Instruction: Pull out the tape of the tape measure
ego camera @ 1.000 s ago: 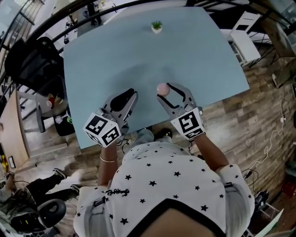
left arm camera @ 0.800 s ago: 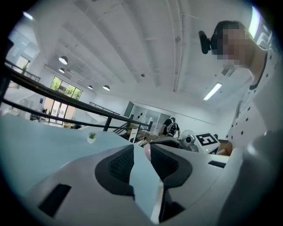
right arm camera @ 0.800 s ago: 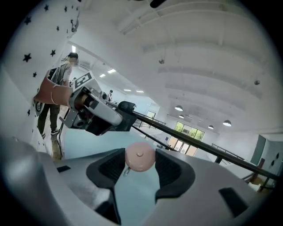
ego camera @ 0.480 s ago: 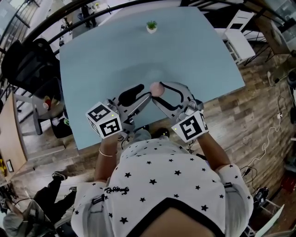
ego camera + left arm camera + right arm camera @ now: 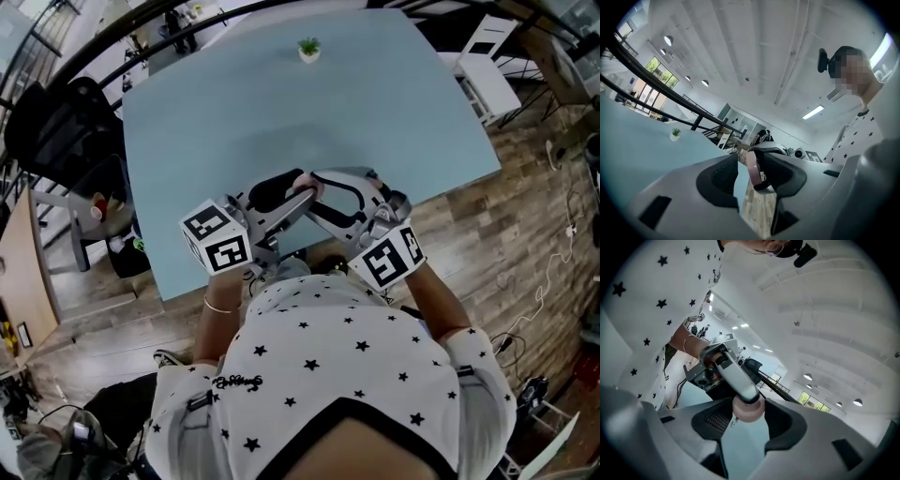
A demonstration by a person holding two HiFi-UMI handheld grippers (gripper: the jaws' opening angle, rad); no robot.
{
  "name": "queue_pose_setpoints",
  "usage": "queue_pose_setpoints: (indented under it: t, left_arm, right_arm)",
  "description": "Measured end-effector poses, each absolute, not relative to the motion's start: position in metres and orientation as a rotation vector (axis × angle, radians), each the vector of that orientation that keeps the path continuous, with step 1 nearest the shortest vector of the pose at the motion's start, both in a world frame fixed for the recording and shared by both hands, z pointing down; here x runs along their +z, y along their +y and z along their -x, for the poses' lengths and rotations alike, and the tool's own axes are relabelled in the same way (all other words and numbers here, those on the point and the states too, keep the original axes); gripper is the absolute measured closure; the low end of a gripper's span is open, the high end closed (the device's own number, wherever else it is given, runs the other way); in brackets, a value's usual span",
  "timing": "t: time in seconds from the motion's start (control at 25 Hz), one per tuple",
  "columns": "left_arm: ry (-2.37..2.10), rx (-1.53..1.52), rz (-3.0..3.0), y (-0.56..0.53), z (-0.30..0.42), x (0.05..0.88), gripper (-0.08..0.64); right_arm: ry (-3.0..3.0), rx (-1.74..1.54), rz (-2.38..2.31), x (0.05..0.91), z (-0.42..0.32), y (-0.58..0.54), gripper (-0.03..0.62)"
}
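Right gripper view: right gripper [image 5: 749, 423] clamped the pink tape measure [image 5: 748, 409]. Jaws of the left gripper [image 5: 752, 178] had just been opening. They stood wide, tape measure between them, ungripped.

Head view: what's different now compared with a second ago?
The left tongs swung in toward the right tongs, and their jaws have just been opening. The pink tape measure now sits between the left jaws, not gripped by them. Unchanged: the right tongs stay closed on the tape measure above the table, no tape is visibly pulled out, and the small plant is where it was.
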State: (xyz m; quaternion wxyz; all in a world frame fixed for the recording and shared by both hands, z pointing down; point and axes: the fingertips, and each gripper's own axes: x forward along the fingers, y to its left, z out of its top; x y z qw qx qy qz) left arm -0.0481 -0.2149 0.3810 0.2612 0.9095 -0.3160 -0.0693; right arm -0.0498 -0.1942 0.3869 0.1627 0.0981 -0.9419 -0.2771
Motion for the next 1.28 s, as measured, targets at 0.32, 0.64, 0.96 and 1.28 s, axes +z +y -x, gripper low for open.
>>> queue_pose_setpoints:
  t: [0.32,0.64,0.96,1.28]
  left_arm:
    - [-0.861,-0.233,-2.43,-0.219,0.051,0.381,0.469]
    - [-0.964,-0.352,-2.387,-0.228,0.073,0.371,0.474]
    - [-0.956,-0.403,-2.371,-0.232,0.074,0.367,0.474]
    - [-0.96,-0.417,-2.349,-0.233,0.074,0.368,0.474]
  right_arm:
    - [-2.635,-0.837,-0.288,0.391,0.052,-0.198,0.377]
    - [-2.815,-0.474,-0.451,0.393,0.04,-0.213,0.402]
    - [-2.863,-0.3,-0.527,0.401,0.046,-0.214,0.549]
    - [-2.863,-0.255,-0.553,0.403,0.044,-0.217,0.589]
